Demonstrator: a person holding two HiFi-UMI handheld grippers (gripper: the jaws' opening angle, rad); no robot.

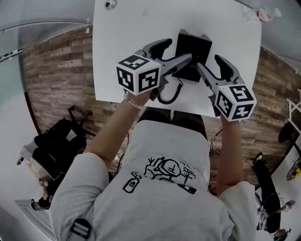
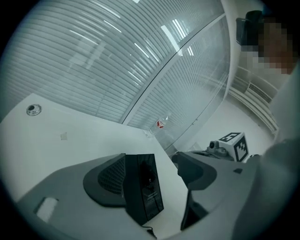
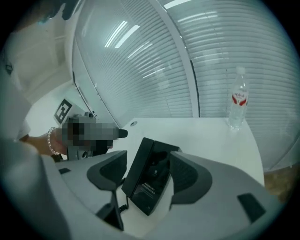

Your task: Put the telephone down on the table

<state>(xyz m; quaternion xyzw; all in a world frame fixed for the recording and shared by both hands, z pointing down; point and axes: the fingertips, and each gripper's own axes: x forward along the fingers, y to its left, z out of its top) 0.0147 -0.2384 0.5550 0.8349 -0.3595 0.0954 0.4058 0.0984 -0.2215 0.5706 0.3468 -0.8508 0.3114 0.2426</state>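
The black telephone (image 1: 193, 54) rests on the white table (image 1: 122, 42), and its coiled cord (image 1: 171, 94) trails toward the near edge. My left gripper (image 1: 178, 51) hovers over the phone's left side with its jaws wide apart. Seen from the left gripper view, the phone (image 2: 146, 190) lies below and beyond that gripper (image 2: 150, 164), untouched by either pad. My right gripper (image 1: 209, 62) is held above the phone's right side, open too. In the right gripper view the telephone (image 3: 150, 180) shows between the spread jaws of the right gripper (image 3: 149, 157), not gripped.
A clear water bottle (image 1: 261, 14) with a red label stands at the table's far right corner. A small round fitting (image 1: 110, 4) sits at the far left. A black backpack (image 1: 59, 141) lies on the wooden floor to the left. Blinds line the wall behind.
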